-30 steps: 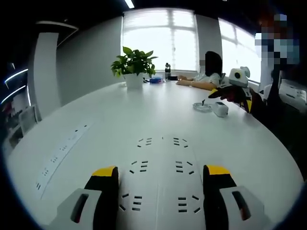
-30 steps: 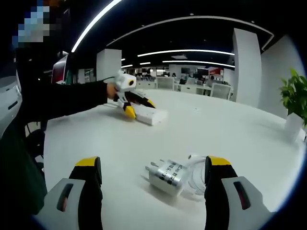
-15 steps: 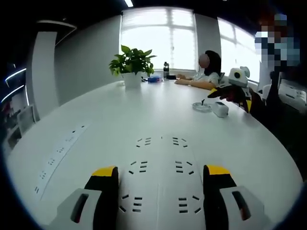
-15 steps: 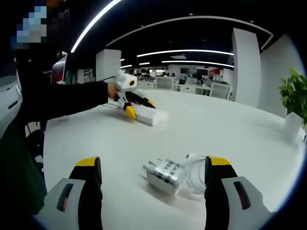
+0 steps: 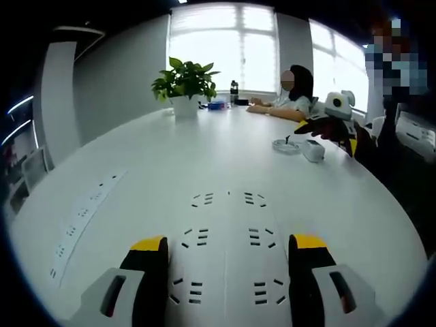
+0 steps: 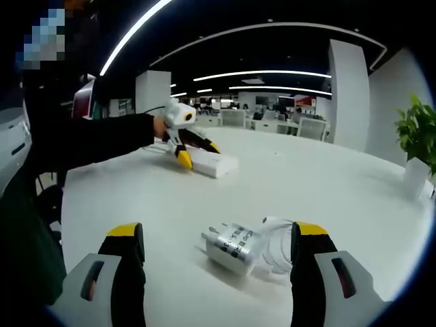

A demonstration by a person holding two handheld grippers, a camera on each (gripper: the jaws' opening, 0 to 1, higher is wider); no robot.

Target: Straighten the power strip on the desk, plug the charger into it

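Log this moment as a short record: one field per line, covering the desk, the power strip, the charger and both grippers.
desk: white desk
power strip: white power strip lies flat between the left gripper's jaws
charger: white charger on the desk, prongs pointing left in the right gripper view, coiled cable beside it
left gripper: open, jaws astride the power strip
right gripper: right gripper open, charger between its jaws, not gripped
other: potted plant at the far end

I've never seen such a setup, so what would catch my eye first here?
Probably the white power strip, its sockets lying between the open yellow-tipped jaws of the left tool. Next, the white charger with its coiled cable, on the table between the right tool's open jaws, and the potted plant by the window.
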